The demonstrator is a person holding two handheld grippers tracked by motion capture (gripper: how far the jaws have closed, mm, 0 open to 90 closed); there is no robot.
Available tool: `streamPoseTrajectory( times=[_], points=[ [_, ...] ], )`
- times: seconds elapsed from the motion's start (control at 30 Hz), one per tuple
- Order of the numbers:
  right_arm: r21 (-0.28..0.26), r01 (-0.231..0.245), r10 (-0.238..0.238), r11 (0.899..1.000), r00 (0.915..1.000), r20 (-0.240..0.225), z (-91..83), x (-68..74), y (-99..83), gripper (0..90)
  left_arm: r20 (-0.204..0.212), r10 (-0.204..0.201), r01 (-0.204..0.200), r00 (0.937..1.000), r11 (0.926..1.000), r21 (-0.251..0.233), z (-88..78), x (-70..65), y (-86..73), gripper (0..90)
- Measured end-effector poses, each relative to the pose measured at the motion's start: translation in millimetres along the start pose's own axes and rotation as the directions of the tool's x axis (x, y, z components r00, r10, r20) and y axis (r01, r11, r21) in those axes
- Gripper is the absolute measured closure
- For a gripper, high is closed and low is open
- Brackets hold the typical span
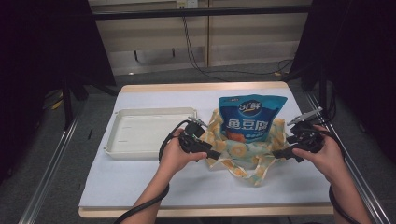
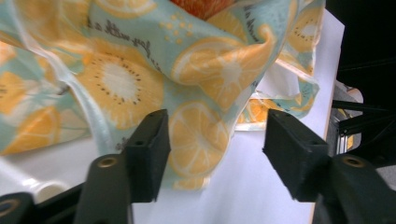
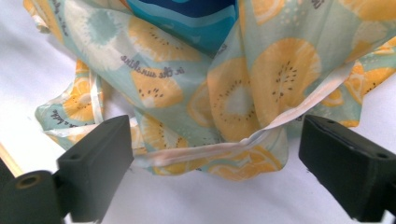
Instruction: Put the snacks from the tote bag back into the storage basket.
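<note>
Fruit-print tote bag (image 1: 243,149), snack pouch (image 1: 250,116) upright inside: flanked by left gripper (image 1: 212,154) and right gripper (image 1: 279,153), jaws of both held apart, each equally near.

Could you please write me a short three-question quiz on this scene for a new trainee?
1. True or false: the blue snack pouch stands inside the fruit-print bag.
2. Which lies to the left of the bag in the high view? A) a white tray B) a red bowl C) a stack of plates
3. In what state are the jaws of the left gripper and the right gripper?

Key
1. True.
2. A.
3. Both open, with bag fabric lying between the jaws.
</note>
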State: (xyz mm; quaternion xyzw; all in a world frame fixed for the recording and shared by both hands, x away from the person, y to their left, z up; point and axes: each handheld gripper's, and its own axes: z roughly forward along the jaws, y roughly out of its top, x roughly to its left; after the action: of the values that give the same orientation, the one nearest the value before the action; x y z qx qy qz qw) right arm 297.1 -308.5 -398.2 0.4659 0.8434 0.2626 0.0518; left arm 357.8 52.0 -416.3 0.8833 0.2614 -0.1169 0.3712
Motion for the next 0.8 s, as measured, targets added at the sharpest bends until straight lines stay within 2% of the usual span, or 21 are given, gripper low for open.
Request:
streamPoseTrajectory(
  times=[0.03,0.07,0.1,0.13,0.17,0.23,0.3,0.33,0.47,0.53,0.57,0.63,0.73,0.8],
  points=[
    [-0.013,0.003,-0.003,1.0,1.0,0.001,-0.6,-0.4,-0.2,8.7,0.004,0.009,-0.009,0.9999,0.9997,-0.023,-3.9,-0.4,1.4,33.1],
    [-0.026,-0.014,0.014,1.0,0.9999,-0.004,-2.0,0.2,-0.4,7.7,-0.018,0.014,-0.014,0.9997,0.9999,-0.006,-8.1,-1.7,3.2,30.0],
    [-0.035,-0.017,0.016,0.999,0.9998,-0.008,-3.7,0.0,-0.4,6.9,-0.016,0.03,-0.03,0.9994,0.9995,0.003,-11.1,-0.7,4.9,26.1],
    [-0.038,-0.017,0.017,0.999,0.9999,-0.001,-5.6,0.1,-0.3,6.9,-0.026,0.025,-0.026,0.9993,0.9997,-0.005,-12.8,-1.6,6.5,23.6],
    [-0.034,-0.019,0.019,0.999,0.9997,0.016,-7.8,0.8,-0.3,6.9,-0.034,0.035,-0.034,0.9988,0.9994,0.009,-15.2,-1.4,8.4,21.9],
    [-0.032,-0.002,0.004,0.999,0.9994,0.034,-9.4,1.3,-0.3,6.9,-0.058,0.04,-0.039,0.9975,0.999,0.019,-19.0,-0.9,13.2,20.8],
    [-0.03,-0.003,0.004,1.0,0.9987,0.05,-9.1,0.9,-0.6,6.9,-0.065,0.047,-0.047,0.9968,0.9989,0.009,-22.5,-0.2,17.7,19.6],
    [-0.024,-0.009,0.01,1.0,0.9988,0.049,-8.7,1.1,-0.9,6.9,-0.039,0.048,-0.048,0.9981,0.9988,-0.01,-23.7,0.9,19.2,19.6],
    [-0.016,-0.001,0.001,1.0,0.9991,0.043,-6.2,-0.5,-2.0,6.9,-0.038,0.069,-0.07,0.9969,0.9975,-0.012,-30.4,-0.8,27.8,18.4],
    [0.001,-0.015,0.015,1.0,0.999,0.041,-6.7,2.1,-1.7,6.9,-0.045,0.085,-0.085,0.9954,0.9964,-0.005,-32.3,-2.6,32.0,17.5],
    [-0.006,0.003,-0.003,1.0,0.9991,0.043,-6.1,1.7,-1.3,6.9,-0.059,0.085,-0.084,0.9947,0.9963,0.014,-34.3,-4.7,36.1,17.1],
    [-0.007,0.003,-0.002,1.0,0.9992,0.04,-6.7,3.7,-0.3,6.9,-0.057,0.099,-0.099,0.9934,0.995,0.004,-34.6,-4.5,40.8,16.2],
    [-0.011,0.016,-0.015,1.0,0.9991,0.04,-4.9,5.2,0.8,6.9,-0.066,0.087,-0.087,0.9941,0.9962,-0.003,-35.3,-4.3,48.1,15.9],
    [-0.003,0.011,-0.011,1.0,0.9991,0.041,-4.2,5.9,0.6,6.9,-0.073,0.097,-0.098,0.9926,0.9951,-0.008,-35.6,-2.5,53.1,16.0]
  ],
)
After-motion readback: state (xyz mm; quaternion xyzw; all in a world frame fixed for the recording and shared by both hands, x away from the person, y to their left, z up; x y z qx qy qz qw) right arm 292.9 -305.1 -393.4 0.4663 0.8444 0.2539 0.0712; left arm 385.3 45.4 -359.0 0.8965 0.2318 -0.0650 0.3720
